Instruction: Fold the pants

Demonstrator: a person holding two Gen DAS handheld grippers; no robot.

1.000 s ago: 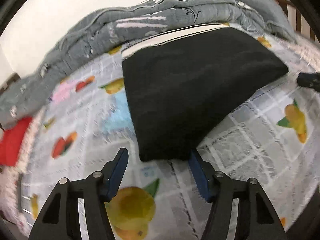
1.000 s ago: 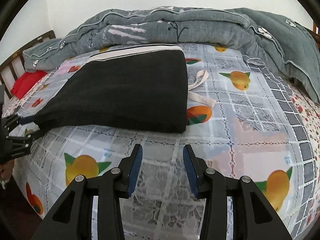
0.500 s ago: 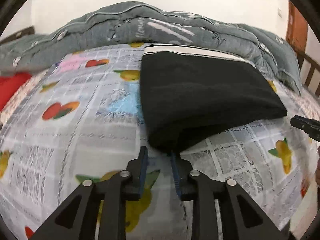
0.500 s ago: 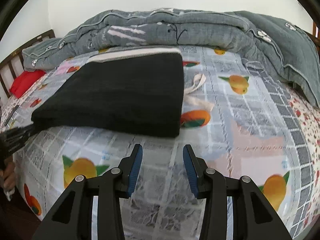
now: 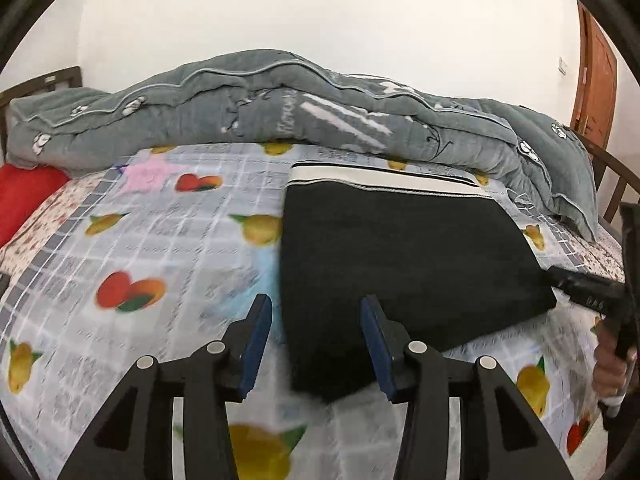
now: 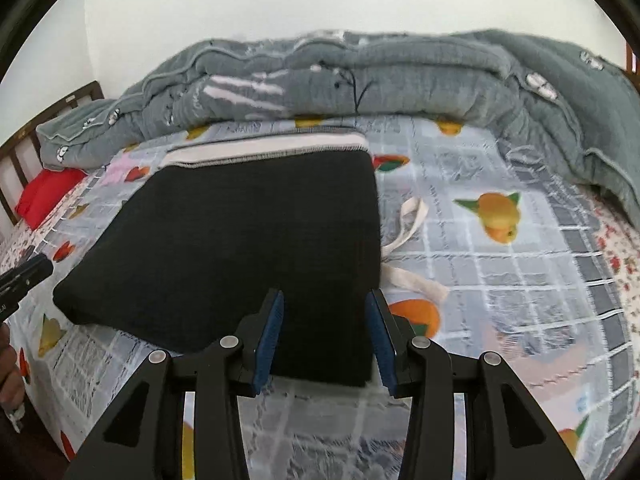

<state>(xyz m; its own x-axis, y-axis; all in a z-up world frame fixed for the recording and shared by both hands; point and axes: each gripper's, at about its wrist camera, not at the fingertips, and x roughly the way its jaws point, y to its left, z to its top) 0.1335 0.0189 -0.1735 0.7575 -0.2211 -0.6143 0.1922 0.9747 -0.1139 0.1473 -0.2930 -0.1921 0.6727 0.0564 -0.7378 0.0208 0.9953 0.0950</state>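
Black folded pants (image 5: 400,248) with a white waistband (image 5: 380,178) at the far end lie flat on the fruit-print bedsheet (image 5: 140,240). My left gripper (image 5: 316,340) hovers over their near left corner, its jaws opening; the corner shows between the blue pads, which do not press on it. In the right wrist view my right gripper (image 6: 324,332) stands open over the near right corner of the pants (image 6: 248,232), pads clear of the cloth. A white drawstring (image 6: 412,216) trails out at the pants' right side.
A bunched grey quilt (image 5: 280,112) runs along the far side of the bed. A red pillow (image 5: 24,192) lies at the far left by the wooden bed frame (image 6: 24,152). A brown door (image 5: 596,80) stands at the right. A person's hand (image 5: 608,368) holds the other gripper.
My left gripper rolled level and rose, narrowed at the pants' corner, then widened again. My right gripper moved in over the pants' near right corner with its jaws unchanged.
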